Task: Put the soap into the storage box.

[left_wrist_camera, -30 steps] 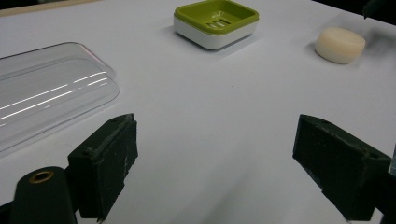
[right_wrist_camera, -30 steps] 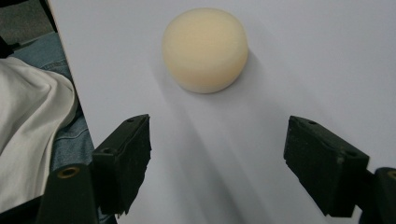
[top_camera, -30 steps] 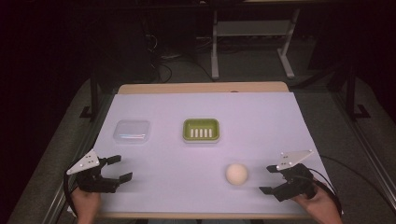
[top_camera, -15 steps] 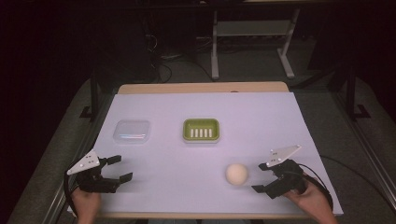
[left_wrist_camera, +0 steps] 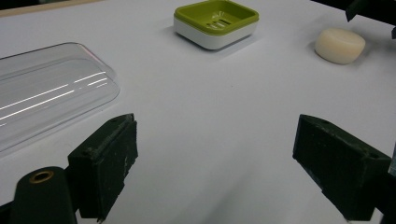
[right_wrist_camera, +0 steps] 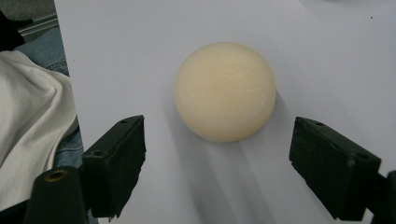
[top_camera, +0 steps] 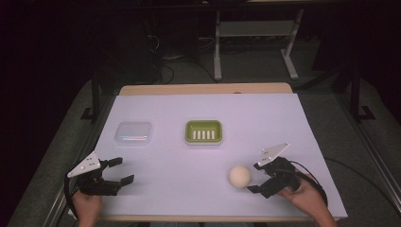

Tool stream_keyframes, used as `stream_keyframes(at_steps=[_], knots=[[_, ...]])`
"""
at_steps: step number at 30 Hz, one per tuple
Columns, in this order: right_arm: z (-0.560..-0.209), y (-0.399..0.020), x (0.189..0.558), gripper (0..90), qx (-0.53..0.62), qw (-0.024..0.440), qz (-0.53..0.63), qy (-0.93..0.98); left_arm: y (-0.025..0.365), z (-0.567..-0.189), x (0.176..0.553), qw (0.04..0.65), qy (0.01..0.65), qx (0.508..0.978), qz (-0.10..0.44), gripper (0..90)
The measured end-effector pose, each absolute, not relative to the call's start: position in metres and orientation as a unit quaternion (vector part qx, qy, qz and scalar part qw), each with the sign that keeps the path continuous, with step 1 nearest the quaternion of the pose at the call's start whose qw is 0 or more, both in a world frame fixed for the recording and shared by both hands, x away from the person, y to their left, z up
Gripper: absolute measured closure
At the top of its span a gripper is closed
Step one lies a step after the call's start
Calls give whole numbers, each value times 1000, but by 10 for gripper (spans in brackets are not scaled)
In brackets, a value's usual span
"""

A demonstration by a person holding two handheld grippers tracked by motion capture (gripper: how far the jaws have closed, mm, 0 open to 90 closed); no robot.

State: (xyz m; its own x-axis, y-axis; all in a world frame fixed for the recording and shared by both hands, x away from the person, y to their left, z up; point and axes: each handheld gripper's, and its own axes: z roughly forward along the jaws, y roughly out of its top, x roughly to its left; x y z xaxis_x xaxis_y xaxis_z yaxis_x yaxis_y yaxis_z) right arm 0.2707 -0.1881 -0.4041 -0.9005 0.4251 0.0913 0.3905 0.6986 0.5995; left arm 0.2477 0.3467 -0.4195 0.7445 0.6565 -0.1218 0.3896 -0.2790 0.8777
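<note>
A round cream soap bar [top_camera: 239, 176] lies on the white table sheet near the front right; it also appears in the right gripper view [right_wrist_camera: 225, 91] and the left gripper view [left_wrist_camera: 340, 45]. My right gripper [top_camera: 254, 177] stands open just right of the soap, its jaws wide and pointing at it, nothing between them [right_wrist_camera: 219, 172]. A green soap dish [top_camera: 204, 131] with a slotted floor sits mid-table, seen too as the dish [left_wrist_camera: 216, 21]. My left gripper [top_camera: 119, 170] is open at the front left, empty [left_wrist_camera: 215, 168].
A clear plastic lid [top_camera: 134, 132] lies left of the dish, close ahead of the left gripper [left_wrist_camera: 46, 93]. The table sheet's front edge [top_camera: 189, 216] runs just behind both hands. A metal stand [top_camera: 255, 33] is on the floor beyond the table.
My right gripper has moved left toward the soap and now faces it closely. The left gripper has stayed in place.
</note>
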Motion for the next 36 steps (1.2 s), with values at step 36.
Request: stream_keyframes(at_steps=[36], knots=[[-408,-155,298,147,197,17,295,935,348,-419,248,506,333,784,132,132]])
